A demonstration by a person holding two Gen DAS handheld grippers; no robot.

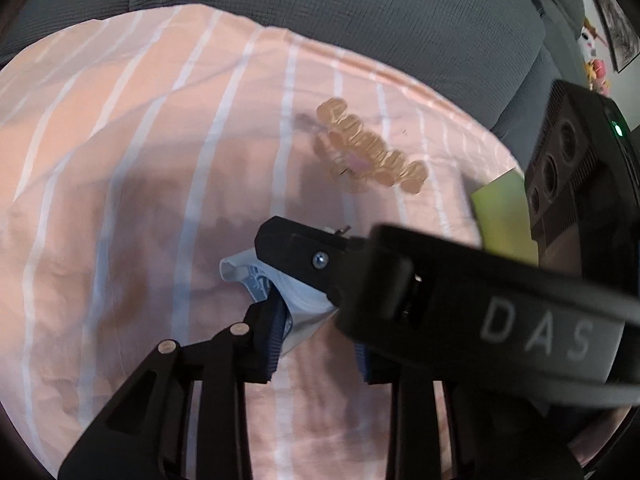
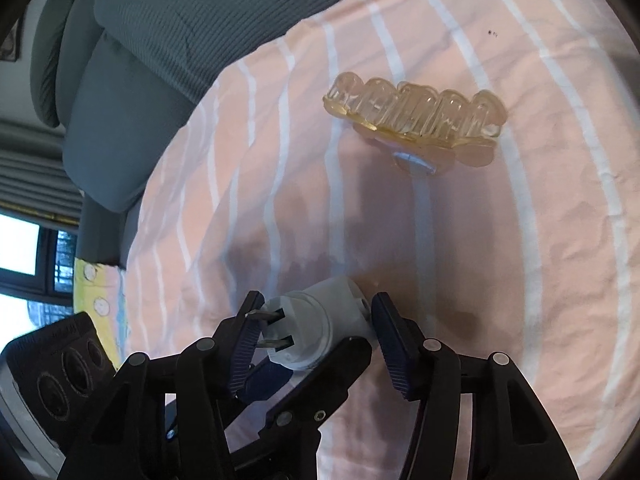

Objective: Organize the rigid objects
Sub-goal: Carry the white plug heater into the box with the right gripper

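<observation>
Right now our left gripper (image 1: 316,316) pinches the white plug adapter (image 2: 320,324) above the striped sheet (image 2: 540,200), while our right gripper (image 2: 316,340) brackets it, half-closed. Squeezing on the prongs (image 2: 272,328) could twist it loose toward the amber hair claw (image 2: 416,120).

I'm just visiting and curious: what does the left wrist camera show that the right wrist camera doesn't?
Only the left wrist view shows a green card at the cloth's edge. Only the right wrist view shows a window, curtains, and the white plug's metal prongs. Both show the striped pink cloth, the amber hair claw and grey cushions.
</observation>
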